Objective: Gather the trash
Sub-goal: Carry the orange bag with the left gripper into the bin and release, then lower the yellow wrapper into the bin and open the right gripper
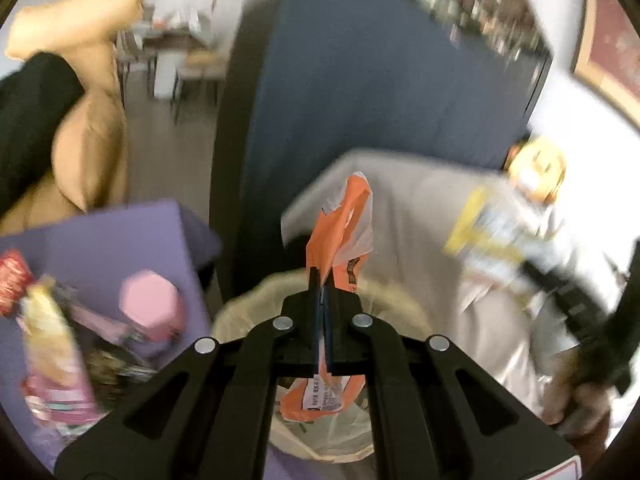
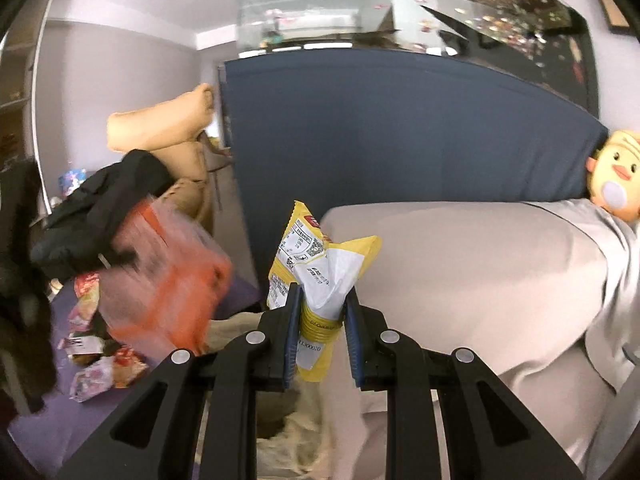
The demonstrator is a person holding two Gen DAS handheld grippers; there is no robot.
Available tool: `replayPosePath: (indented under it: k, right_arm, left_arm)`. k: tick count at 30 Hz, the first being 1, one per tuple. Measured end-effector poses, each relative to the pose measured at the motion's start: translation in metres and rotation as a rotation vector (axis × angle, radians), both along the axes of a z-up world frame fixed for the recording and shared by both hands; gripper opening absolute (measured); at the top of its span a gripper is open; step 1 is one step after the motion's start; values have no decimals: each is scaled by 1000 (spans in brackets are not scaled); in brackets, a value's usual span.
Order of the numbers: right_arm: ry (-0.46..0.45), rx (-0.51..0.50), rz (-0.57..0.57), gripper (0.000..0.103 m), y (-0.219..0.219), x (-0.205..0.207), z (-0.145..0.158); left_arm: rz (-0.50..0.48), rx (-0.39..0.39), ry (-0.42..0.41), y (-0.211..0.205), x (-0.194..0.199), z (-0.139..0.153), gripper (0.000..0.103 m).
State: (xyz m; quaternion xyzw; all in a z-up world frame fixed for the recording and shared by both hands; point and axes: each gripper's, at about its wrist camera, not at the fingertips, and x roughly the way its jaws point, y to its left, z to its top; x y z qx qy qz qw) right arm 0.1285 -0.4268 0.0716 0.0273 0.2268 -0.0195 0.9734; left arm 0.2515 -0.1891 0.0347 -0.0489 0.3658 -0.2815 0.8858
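My left gripper [image 1: 323, 276] is shut on an orange and white wrapper [image 1: 340, 224], held over the open trash bin with a cream liner [image 1: 240, 316]. The wrapper also shows blurred in the right wrist view [image 2: 168, 280]. My right gripper [image 2: 322, 292] is shut on a yellow and white snack packet [image 2: 320, 264], held above the bin's liner [image 2: 296, 432] beside the beige sofa. That packet shows blurred at the right in the left wrist view [image 1: 488, 236].
A purple table [image 1: 100, 236] at the left carries several wrappers [image 2: 100, 360] and a pink cup [image 1: 152, 300]. A beige sofa [image 2: 480, 280] is at the right with a yellow duck plush [image 2: 616, 176]. A blue panel [image 2: 400, 140] stands behind.
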Motion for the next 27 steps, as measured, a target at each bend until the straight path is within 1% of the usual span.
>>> replayPosePath:
  k: [2, 5, 8, 10, 12, 15, 16, 19, 20, 24, 27]
  right_arm:
    - [5, 6, -10, 21, -7, 3, -4]
    - [15, 17, -13, 21, -10, 8, -10]
    - [30, 37, -5, 21, -12, 15, -17]
    - [43, 47, 3, 21, -7, 27, -21]
    - [53, 51, 15, 21, -2, 30, -26]
    - [64, 51, 31, 21, 2, 35, -31]
    - [66, 51, 36, 21, 3, 35, -32]
    - [69, 45, 47, 21, 10, 35, -33]
    - [72, 49, 51, 21, 11, 35, -34]
    - [100, 61, 80, 21, 22, 39, -41]
    - [131, 68, 108, 21, 35, 42, -53]
  left_arm:
    - [-16, 51, 77, -23, 13, -31, 1]
    - [-36, 83, 163, -39, 18, -65, 1]
    - [-51, 90, 214, -50, 18, -86, 1]
    - [-55, 98, 226, -53, 18, -95, 1]
    - [-57, 106, 231, -56, 18, -102, 1]
    - [-68, 100, 229, -58, 15, -102, 2]
    - [-69, 95, 223, -56, 14, -100, 5]
    - [-67, 84, 177, -43, 9, -89, 26]
    - [-56, 74, 158, -38, 7, -82, 29]
    - [8, 74, 116, -17, -2, -64, 34]
    - [49, 86, 56, 0, -15, -52, 40]
